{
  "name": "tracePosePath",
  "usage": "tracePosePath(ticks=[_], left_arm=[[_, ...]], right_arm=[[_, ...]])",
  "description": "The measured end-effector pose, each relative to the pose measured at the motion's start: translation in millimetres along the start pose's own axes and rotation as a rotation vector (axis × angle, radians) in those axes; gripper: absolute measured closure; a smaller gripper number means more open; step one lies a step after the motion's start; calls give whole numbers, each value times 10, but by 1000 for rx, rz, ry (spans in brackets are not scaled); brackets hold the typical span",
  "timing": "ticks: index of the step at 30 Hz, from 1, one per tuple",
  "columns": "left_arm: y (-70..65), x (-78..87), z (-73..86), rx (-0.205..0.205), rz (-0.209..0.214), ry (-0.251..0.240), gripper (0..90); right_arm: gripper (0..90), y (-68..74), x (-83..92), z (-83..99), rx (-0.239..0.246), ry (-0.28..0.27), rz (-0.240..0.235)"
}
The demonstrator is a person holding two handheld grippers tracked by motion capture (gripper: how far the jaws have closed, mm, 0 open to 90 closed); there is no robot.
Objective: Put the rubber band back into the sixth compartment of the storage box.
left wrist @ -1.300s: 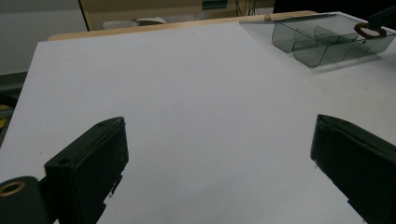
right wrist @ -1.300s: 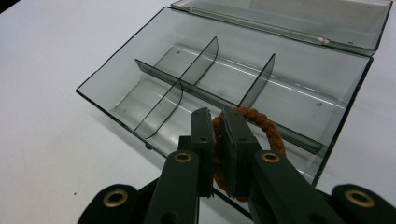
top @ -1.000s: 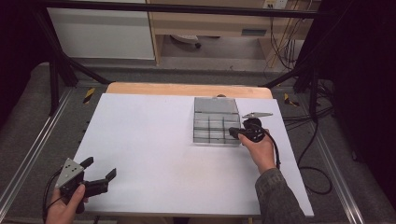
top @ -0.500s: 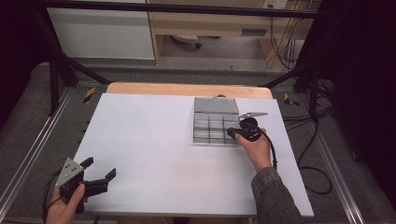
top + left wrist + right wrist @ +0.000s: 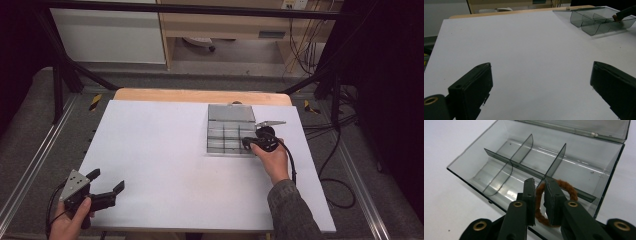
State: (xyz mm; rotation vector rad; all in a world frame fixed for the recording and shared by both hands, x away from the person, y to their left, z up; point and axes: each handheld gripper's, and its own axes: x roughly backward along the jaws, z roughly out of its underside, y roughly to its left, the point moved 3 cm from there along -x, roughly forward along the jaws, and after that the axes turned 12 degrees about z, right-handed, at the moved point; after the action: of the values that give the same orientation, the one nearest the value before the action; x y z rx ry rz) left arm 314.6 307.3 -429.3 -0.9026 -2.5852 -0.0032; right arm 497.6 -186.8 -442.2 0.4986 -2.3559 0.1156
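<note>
Now the right gripper [image 5: 539,195] has its jaws just easing apart around a brown hair tie [image 5: 554,202] in a near corner compartment of the clear box [image 5: 486,157]. Far off on the tabletop [image 5: 165,150], the left gripper [image 5: 107,182] rests with jaws spread, holding nothing.

**White table, one box on it**

The white table top [image 5: 165,150] carries a clear divided box [image 5: 229,131], lid open, near its far edge and right of the middle. A wooden strip [image 5: 200,95] shows along that far edge.
</note>
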Motion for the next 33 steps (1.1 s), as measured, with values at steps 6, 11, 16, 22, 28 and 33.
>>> tracePosePath(ticks=[6, 11, 16, 22, 28, 33], left_arm=[[8, 8, -3, 5, -7, -4, 46], [6, 3, -2, 1, -6, -1, 46], [8, -8, -8, -2, -10, -1, 46], [27, -2, -8, -2, -11, -1, 46], [35, -6, -6, 2, -6, -1, 46], [27, -12, -8, 2, -5, -1, 46]], right_arm=[[770, 19, 89, -52, -37, -50, -24], [744, 48, 124, -63, -36, -66, -27], [675, 81, 179, -89, -47, -94, -34], [505, 58, 241, -163, -76, -123, -6], [258, -14, 301, -190, -125, -137, 57], [117, -57, 357, -225, -136, -154, 77]])
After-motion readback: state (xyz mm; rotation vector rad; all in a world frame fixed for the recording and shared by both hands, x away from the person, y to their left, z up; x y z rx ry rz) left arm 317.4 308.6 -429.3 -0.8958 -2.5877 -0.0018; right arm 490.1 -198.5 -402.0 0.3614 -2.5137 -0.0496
